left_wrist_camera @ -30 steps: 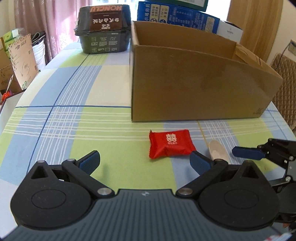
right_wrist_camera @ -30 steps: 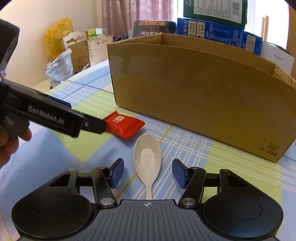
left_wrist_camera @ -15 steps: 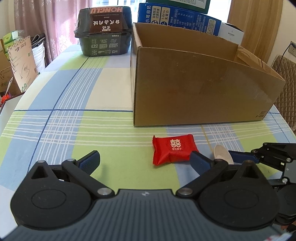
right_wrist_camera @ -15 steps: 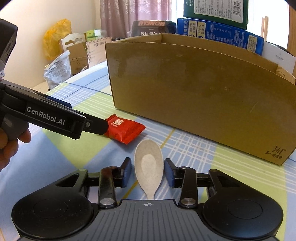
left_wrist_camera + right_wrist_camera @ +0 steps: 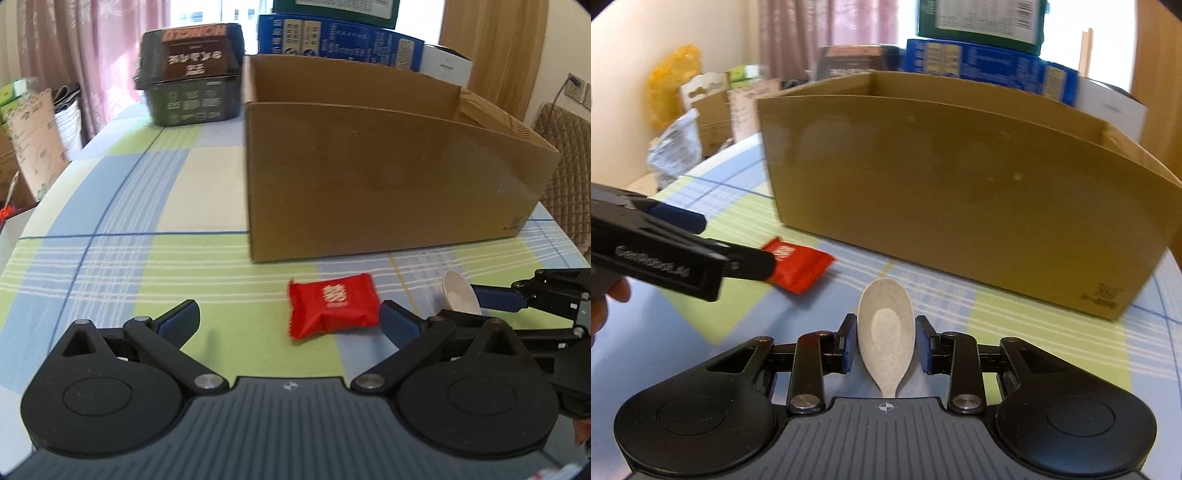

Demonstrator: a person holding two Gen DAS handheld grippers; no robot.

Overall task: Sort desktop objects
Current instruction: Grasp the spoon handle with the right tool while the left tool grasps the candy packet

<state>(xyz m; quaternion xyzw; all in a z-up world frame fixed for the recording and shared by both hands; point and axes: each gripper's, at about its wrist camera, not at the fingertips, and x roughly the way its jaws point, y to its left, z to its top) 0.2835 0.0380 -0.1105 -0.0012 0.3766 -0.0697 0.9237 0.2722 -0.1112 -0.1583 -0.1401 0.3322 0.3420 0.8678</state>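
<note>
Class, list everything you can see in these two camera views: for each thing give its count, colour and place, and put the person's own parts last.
Spoon: one, speckled cream, between the right gripper's pads.
Snack packet: one, red, on the cloth in front of the box.
Cardboard box: one, brown, open-topped, mid-table.
Tablecloth: one, blue, green and cream check.
Food tub: one, black, far side, left of the box.
Cartons: blue with a green one on top, behind the box.
Chair: one, brown, quilted, right of the table.
Left hand-held gripper: one, black, open, near the packet.
Right hand-held gripper: one, black, closed on the spoon.
</note>
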